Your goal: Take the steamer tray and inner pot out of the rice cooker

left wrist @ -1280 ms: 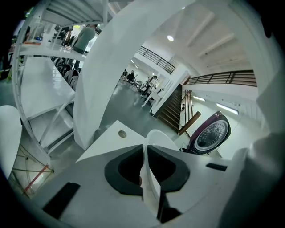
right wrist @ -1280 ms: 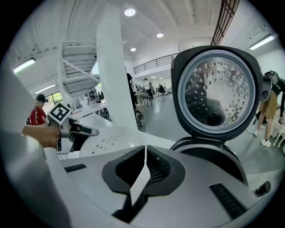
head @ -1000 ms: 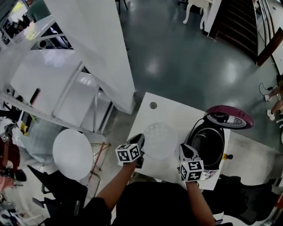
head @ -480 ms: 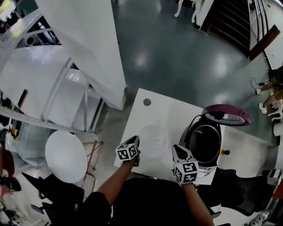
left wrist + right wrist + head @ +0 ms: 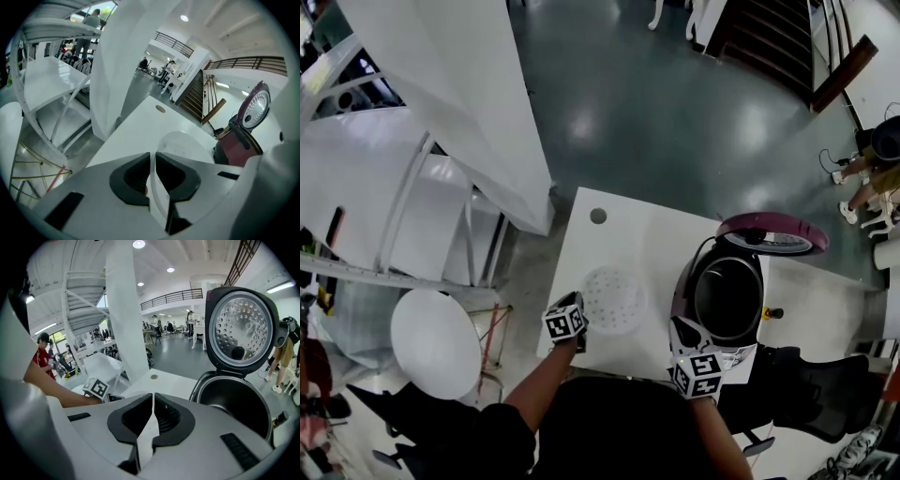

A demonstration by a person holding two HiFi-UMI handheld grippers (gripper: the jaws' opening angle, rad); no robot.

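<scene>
One rice cooker (image 5: pixel 682 292), lid up, one inner pot (image 5: pixel 728 298) inside. One steamer tray (image 5: pixel 614 300) on table (image 5: pixel 623 234) at cooker's 9 o'clock, rim pinched by left gripper (image 5: pixel 153 161). Right gripper (image 5: pixel 153 401) clenched, empty.

blk top (image 5: pixel 609 433), b/w marker cubes (image 5: pixel 565 322)

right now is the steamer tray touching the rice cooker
Apart. The head view shows a strip of bare white table between the steamer tray and the rice cooker.

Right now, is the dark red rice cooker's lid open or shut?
Open: the round lid stands upright behind the dark red rice cooker, baring its dark inside.
</scene>
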